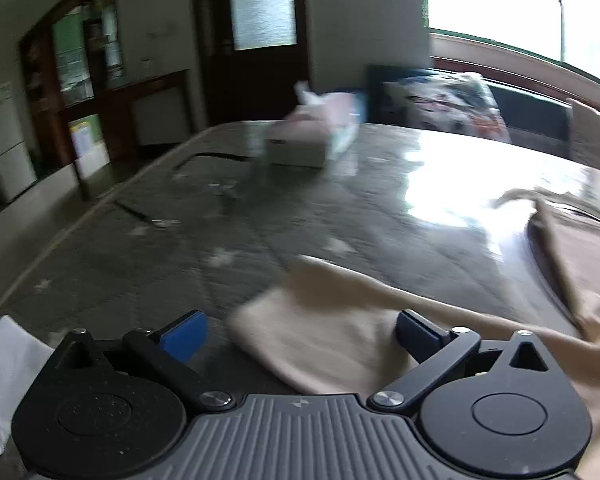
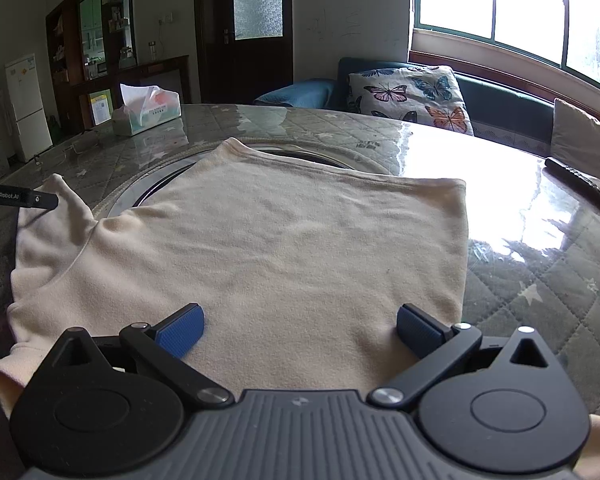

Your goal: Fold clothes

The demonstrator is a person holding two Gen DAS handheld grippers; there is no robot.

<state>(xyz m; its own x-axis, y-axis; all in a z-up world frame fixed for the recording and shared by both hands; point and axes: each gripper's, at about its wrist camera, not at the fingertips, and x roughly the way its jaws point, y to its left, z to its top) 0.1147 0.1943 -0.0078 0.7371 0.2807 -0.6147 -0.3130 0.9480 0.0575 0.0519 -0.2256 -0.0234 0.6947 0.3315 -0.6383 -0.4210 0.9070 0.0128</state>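
In the left wrist view, which is blurred, the left gripper (image 1: 300, 334) stands with its jaws spread wide and nothing pinched. A sleeve end (image 1: 320, 340) of the cream garment (image 1: 576, 264) lies flat on the table (image 1: 180, 248) between the two blue pads (image 1: 184, 336), apart from the left pad and right up against the right one; whether it touches cannot be told. The rest of the garment runs off to the right of the sleeve. A tissue box (image 1: 300, 140) stands on the table well beyond the sleeve, and a butterfly-print cushion (image 1: 440, 104) sits past the table's far edge.

In the right wrist view, the right gripper (image 2: 300, 332) is also wide open, holding nothing. The cream garment (image 2: 280, 248) lies spread flat on the table (image 2: 540, 272), its body filling the space ahead of the gripper and running between the blue pads (image 2: 182, 330). Whether they rest on the fabric cannot be told. Its far hem lies over a round dark-rimmed inset in the tabletop. To the left of the garment body a sleeve (image 2: 56, 216) stretches out, and the tip of the left gripper (image 2: 20, 197) sits just at that sleeve's far edge. The tissue box (image 2: 148, 110) stands beyond the garment to the left; a dark remote-like bar (image 2: 580, 188) lies to its far right.
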